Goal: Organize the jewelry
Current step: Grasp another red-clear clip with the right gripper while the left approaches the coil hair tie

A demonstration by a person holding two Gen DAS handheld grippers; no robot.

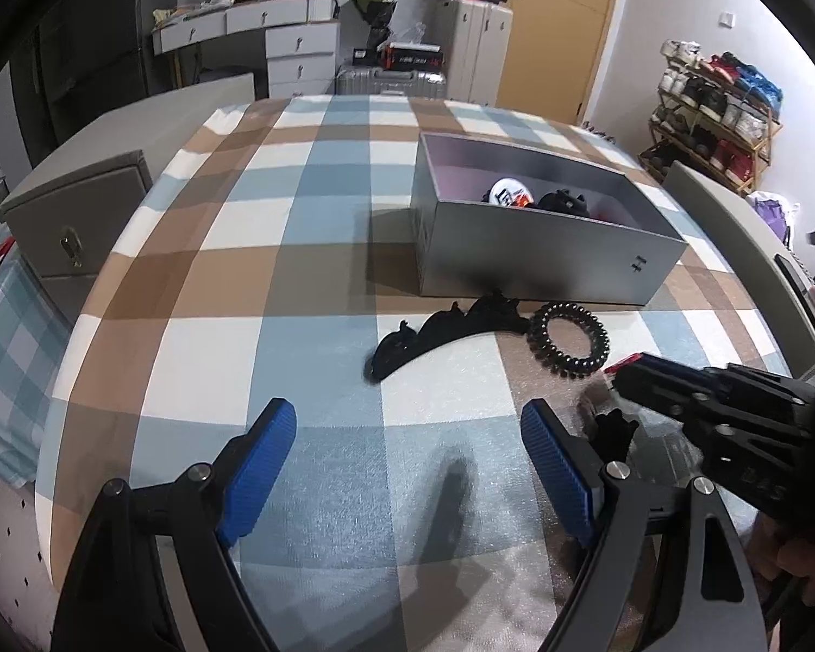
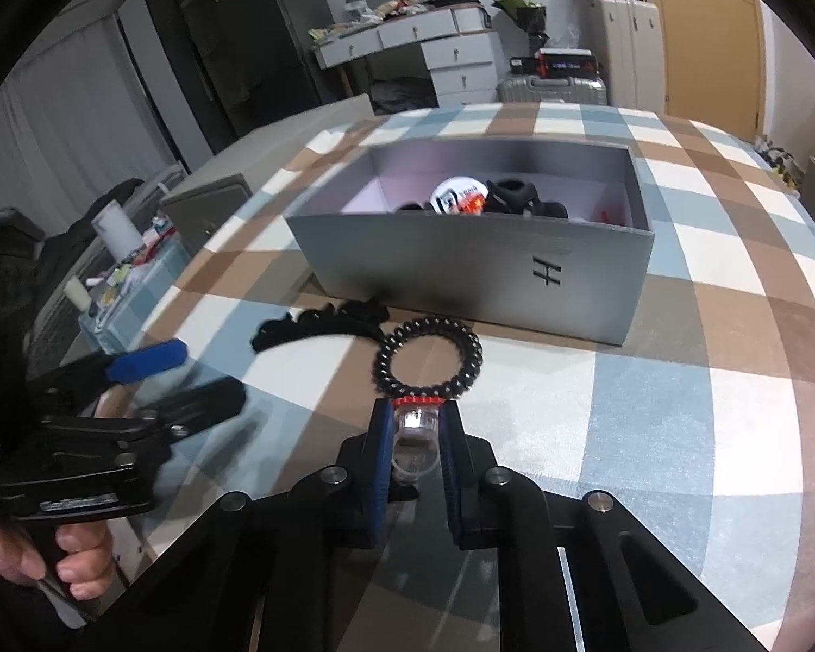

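A grey open box [image 1: 538, 250] [image 2: 462, 266] on the checked tablecloth holds a white round item [image 2: 456, 195] and black hair pieces [image 2: 516, 195]. In front of it lie a black hair claw [image 1: 445, 331] [image 2: 320, 320] and a black spiral hair tie [image 1: 568, 339] [image 2: 428, 358]. My right gripper [image 2: 417, 424] is shut on a small clear ring-like piece with a red top [image 2: 417, 415], just short of the hair tie. It shows at right in the left wrist view [image 1: 625, 375]. My left gripper [image 1: 407, 440] is open and empty above the cloth, short of the claw.
A grey cabinet [image 1: 76, 223] stands left of the table. Drawers [image 1: 293, 49], suitcases [image 1: 391, 81] and a shoe rack [image 1: 717, 108] stand behind. A small black item [image 1: 614, 429] lies by my left gripper's right finger.
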